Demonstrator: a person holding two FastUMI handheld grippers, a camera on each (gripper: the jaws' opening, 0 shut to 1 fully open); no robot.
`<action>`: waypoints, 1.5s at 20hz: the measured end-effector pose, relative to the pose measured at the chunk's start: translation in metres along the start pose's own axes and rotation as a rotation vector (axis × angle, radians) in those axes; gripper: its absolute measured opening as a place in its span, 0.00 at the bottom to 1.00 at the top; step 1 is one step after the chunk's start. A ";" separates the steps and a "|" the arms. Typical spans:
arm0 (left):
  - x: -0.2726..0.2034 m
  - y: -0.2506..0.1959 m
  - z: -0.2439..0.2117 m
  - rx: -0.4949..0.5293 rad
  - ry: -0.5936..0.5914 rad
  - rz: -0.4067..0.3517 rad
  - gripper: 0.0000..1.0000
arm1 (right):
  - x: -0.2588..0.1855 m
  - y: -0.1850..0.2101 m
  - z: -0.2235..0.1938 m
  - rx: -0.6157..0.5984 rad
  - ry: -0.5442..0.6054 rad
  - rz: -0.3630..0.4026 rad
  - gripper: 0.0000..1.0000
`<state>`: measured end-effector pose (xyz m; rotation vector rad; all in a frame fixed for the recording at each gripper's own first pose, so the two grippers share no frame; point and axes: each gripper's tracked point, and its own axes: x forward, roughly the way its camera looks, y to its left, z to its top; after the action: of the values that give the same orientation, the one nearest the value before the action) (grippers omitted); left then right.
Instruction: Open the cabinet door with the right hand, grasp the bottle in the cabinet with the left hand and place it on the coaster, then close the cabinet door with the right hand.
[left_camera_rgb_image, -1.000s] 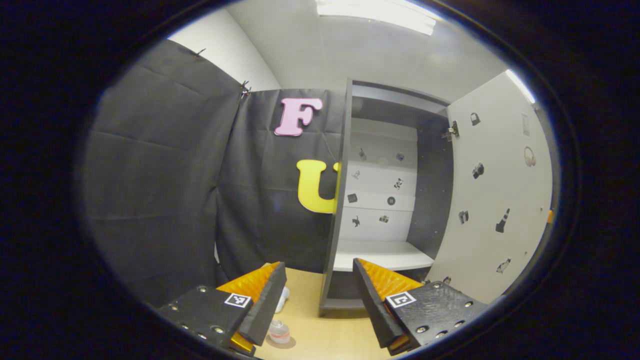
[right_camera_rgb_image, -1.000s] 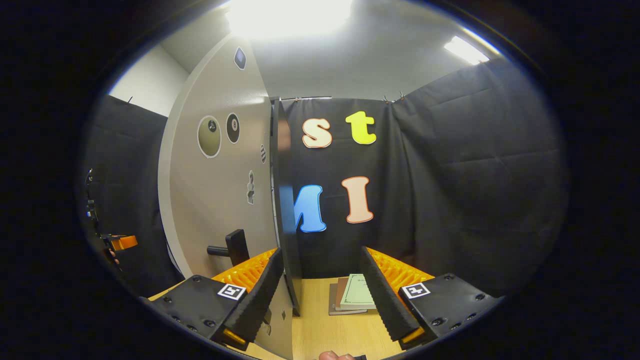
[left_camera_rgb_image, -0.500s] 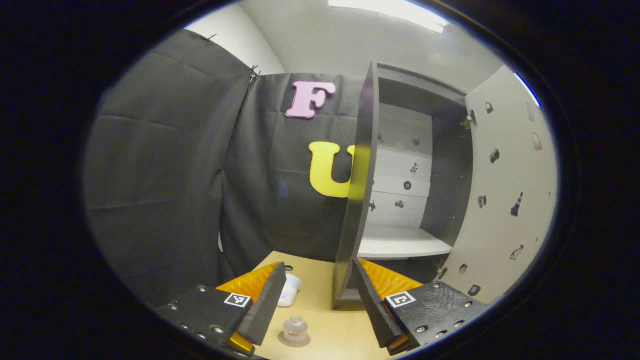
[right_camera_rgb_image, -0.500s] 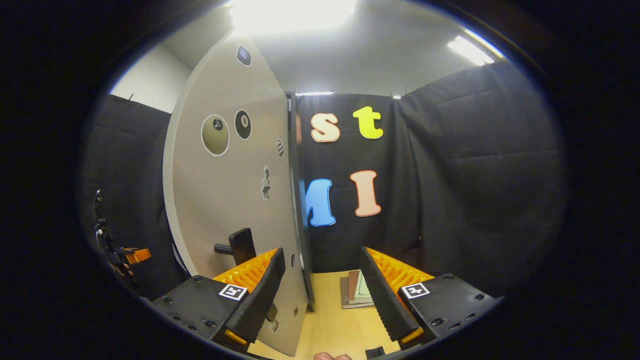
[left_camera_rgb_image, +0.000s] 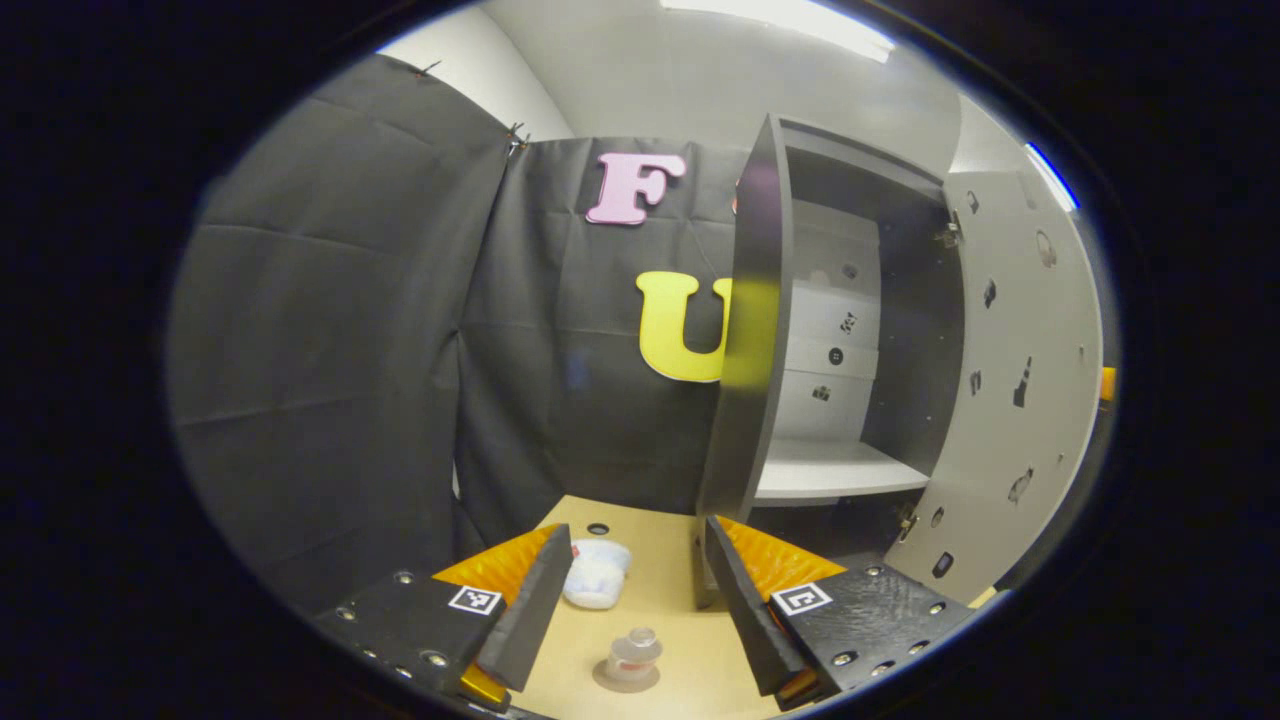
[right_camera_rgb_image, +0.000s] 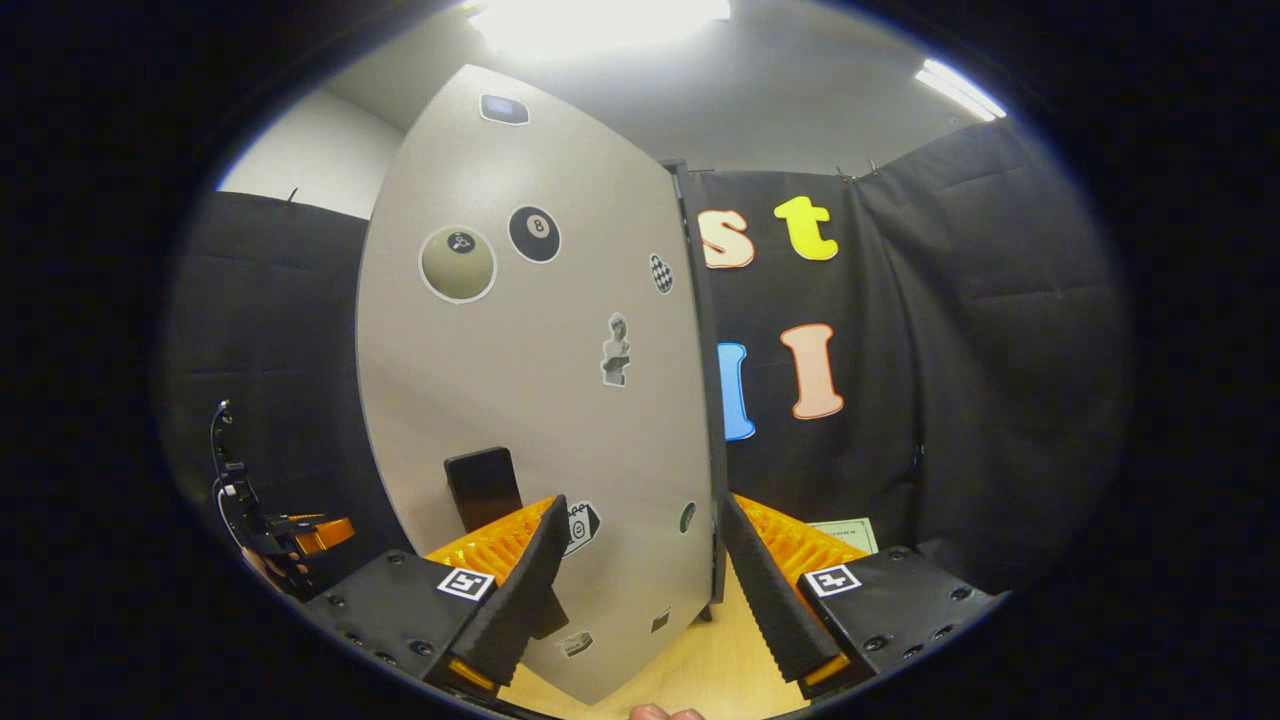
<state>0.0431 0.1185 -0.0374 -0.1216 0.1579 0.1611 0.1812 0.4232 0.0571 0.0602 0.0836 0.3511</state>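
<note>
Standing upright on a round brown coaster (left_camera_rgb_image: 625, 681) on the light wooden bench (left_camera_rgb_image: 660, 560), the small clear plastic bottle (left_camera_rgb_image: 632, 655) was recorded in the left gripper view, low in frame and between the two fingers of the left claw (left_camera_rgb_image: 632, 625). That claw was spread wide and held nothing; the bottle sat beyond its fingers, apart from both. A crumpled white cloth or bag (left_camera_rgb_image: 596, 574) lay on the bench just beside the inner edge of the left-hand finger; its material could not be determined at this resolution.

The dark grey cabinet (left_camera_rgb_image: 755, 330) stood on the bench at right of centre, its near side panel seen almost edge-on. Its pale interior shelf (left_camera_rgb_image: 835, 468) carried no visible item. The light grey cabinet door (left_camera_rgb_image: 1010, 400), dotted with small stickers, stood open on its hinges at the right side of the cabinet.

In the right gripper view, the outer face of the same door (right_camera_rgb_image: 540, 400) was presented close to the camera, bearing round ball stickers and a black block-shaped handle (right_camera_rgb_image: 483, 482). The right claw (right_camera_rgb_image: 640, 580) was likewise spread wide, gripping nothing; the door's free edge appeared to lie between its two fingers, though contact could not be confirmed. A pale green booklet (right_camera_rgb_image: 845, 533) lay on the bench behind the right-hand finger. The other claw (right_camera_rgb_image: 300, 530) was visible at far left.
</note>
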 end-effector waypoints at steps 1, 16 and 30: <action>0.001 0.005 0.002 0.001 -0.004 0.002 0.83 | 0.005 0.010 0.000 -0.003 0.000 0.016 0.96; 0.015 0.019 0.010 0.067 -0.007 -0.062 0.81 | 0.047 0.106 -0.043 -0.017 0.075 0.136 0.98; -0.031 -0.137 0.032 0.069 -0.060 -0.168 0.81 | -0.035 -0.068 -0.072 0.087 0.138 -0.047 0.98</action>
<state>0.0407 -0.0157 0.0133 -0.0604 0.0931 -0.0082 0.1654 0.3504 -0.0173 0.1197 0.2368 0.3042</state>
